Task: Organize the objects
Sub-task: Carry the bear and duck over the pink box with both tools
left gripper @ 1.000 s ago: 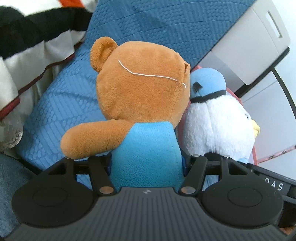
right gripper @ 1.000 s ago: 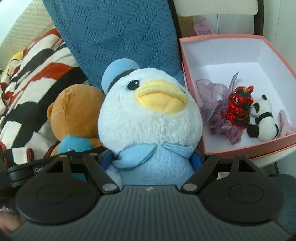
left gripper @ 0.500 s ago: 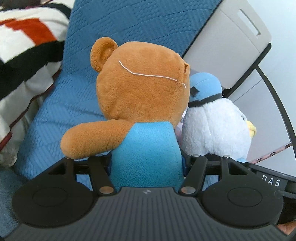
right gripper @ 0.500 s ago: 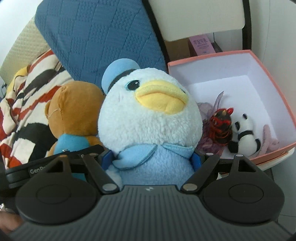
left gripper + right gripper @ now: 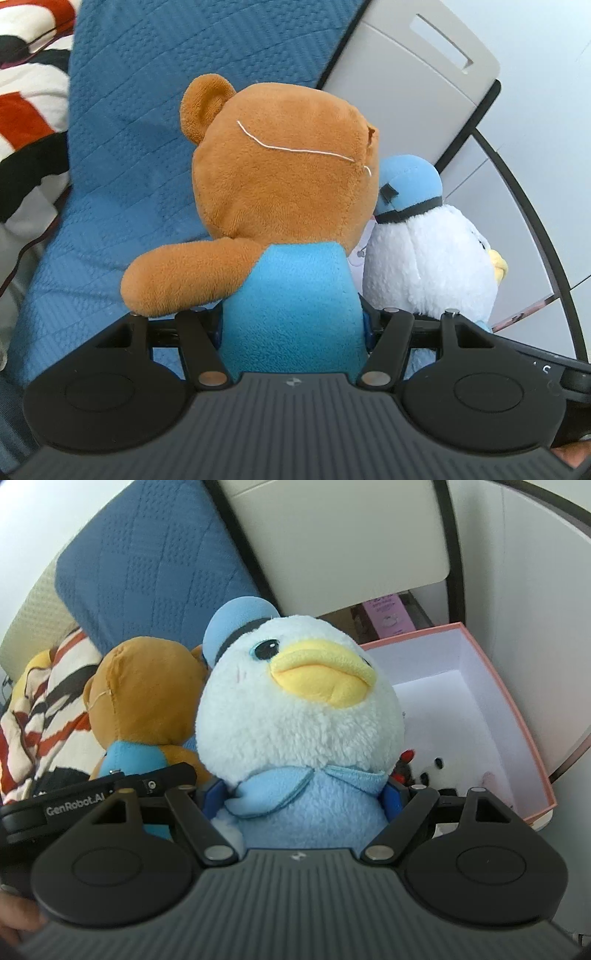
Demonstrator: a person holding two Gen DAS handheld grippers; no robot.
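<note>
Left gripper (image 5: 293,325) clamps the bear (image 5: 280,206); right gripper (image 5: 306,801) clamps the duck (image 5: 299,716), which hides most of the pink box (image 5: 517,716), where a panda toy (image 5: 439,771), perhaps, peeks out.

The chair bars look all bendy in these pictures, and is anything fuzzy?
Right wrist view: the fisheye lens bends the straight chair frame near the edges; the duck is sharp. Left wrist view: the same bowing on the frame at right, the bear crisp, casting a soft shadow on the blue cushion.
</note>
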